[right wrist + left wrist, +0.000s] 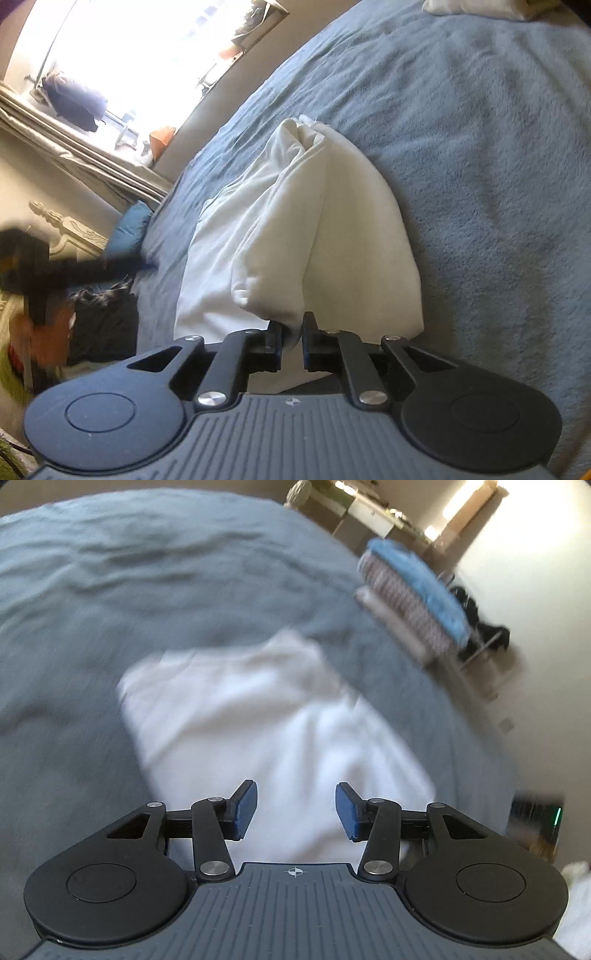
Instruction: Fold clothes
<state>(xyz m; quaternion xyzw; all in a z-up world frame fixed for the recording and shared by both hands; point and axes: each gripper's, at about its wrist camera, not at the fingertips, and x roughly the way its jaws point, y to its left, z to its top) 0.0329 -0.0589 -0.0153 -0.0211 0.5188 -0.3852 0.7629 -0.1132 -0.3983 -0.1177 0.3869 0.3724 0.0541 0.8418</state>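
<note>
White garment (306,229) on the bed (480,147): soft, light, floppy, likely to sag.
Right gripper (292,341) fingers pinch its folded edge; left gripper (295,808) fingers stand open, empty; best taken at corners or hems.

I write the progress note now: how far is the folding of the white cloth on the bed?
Done: the white cloth already lies doubled over on the blue blanket. In hand: the right tool pinches its near edge, and the left tool is open and empty. Left: flattening and final folds.

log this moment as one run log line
left claw: open, empty | right claw: shut on white garment | surface: grey blanket
</note>
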